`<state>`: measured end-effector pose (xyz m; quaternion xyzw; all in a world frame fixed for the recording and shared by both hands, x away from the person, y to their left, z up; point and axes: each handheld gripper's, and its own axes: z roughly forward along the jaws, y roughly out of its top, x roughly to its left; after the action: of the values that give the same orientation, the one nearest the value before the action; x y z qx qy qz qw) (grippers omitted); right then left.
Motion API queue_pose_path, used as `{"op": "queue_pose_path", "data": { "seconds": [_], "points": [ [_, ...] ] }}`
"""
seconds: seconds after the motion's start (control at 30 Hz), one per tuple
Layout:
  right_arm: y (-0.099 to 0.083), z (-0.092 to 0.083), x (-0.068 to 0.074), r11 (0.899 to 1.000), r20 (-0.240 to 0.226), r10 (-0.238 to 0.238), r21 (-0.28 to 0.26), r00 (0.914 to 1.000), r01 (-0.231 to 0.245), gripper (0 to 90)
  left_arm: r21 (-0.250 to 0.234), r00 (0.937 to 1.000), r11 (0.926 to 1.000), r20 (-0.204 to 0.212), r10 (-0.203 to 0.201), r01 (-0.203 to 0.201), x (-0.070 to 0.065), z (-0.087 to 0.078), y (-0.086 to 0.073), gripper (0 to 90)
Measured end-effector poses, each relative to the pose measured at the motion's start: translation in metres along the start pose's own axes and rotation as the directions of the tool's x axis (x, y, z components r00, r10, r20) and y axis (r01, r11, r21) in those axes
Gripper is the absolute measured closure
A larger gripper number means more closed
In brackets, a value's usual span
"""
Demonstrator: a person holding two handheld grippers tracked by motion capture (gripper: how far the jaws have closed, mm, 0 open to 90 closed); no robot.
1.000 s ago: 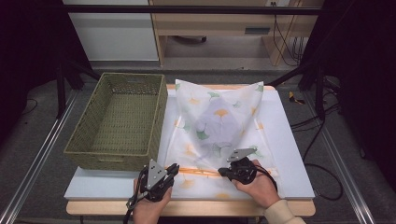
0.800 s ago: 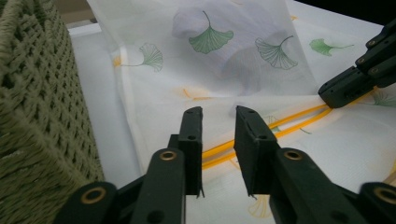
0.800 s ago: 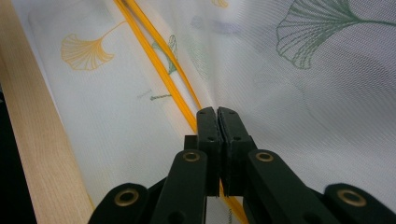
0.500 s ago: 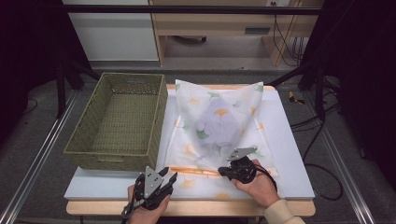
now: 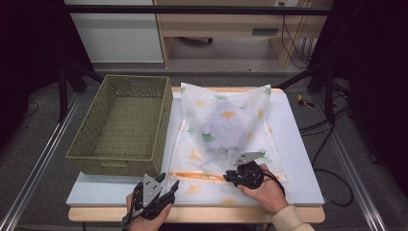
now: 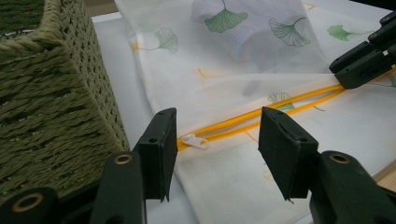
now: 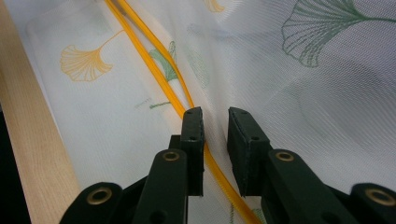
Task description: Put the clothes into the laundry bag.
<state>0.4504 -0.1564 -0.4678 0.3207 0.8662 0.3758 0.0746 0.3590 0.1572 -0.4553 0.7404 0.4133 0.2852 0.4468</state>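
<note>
The mesh laundry bag (image 5: 226, 134) lies flat on the white table (image 5: 298, 159), just right of the woven basket (image 5: 122, 122). It is sheer white netting printed with green and orange ginkgo leaves; an orange zipper (image 6: 261, 114) with a white pull tab (image 6: 196, 141) runs along its near edge. The left gripper (image 6: 215, 140) has just been opening; its jaws stand apart around the tab without pressing it. The right gripper (image 7: 215, 128) has just been opening slightly; its jaws stand narrowly apart over the zipper, with mesh between them.
</note>
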Motion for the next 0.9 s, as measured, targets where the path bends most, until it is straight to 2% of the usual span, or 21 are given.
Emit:
{"op": "queue_pose_path", "data": {
  "seconds": [0.2,0.3,0.57,0.6,0.77,0.9],
  "points": [
    [0.001,0.000,0.001,1.000,0.001,-0.001,-0.014,1.0000,0.001,68.5,0.001,1.0000,1.0000,0.000,-0.001,0.001,0.001,-0.001,-0.002,44.1],
    [0.001,0.000,0.001,1.000,0.003,-0.015,-0.016,0.9999,0.015,64.0,0.005,0.9999,0.9999,0.005,0.011,-0.011,0.000,-0.001,-0.003,42.5],
    [0.002,-0.003,0.005,0.999,0.035,-0.022,-0.041,0.9991,0.024,52.3,0.012,0.9999,0.9999,0.012,0.012,-0.012,-0.001,-0.001,-0.007,36.7],
    [0.002,-0.005,0.006,0.998,0.053,-0.031,-0.057,0.9981,0.034,46.7,0.017,0.9998,0.9998,0.015,0.010,-0.010,-0.001,-0.001,-0.009,36.0],
    [0.002,-0.014,0.011,0.994,0.113,-0.037,-0.101,0.9929,0.048,33.0,0.034,0.9995,0.9994,0.030,0.006,-0.007,-0.002,0.002,-0.013,30.5],
    [0.001,-0.022,0.013,0.988,0.150,-0.034,-0.141,0.9881,0.055,26.1,0.043,0.9993,0.9990,0.036,0.004,-0.005,-0.001,0.003,-0.015,27.0]
  ]
}}
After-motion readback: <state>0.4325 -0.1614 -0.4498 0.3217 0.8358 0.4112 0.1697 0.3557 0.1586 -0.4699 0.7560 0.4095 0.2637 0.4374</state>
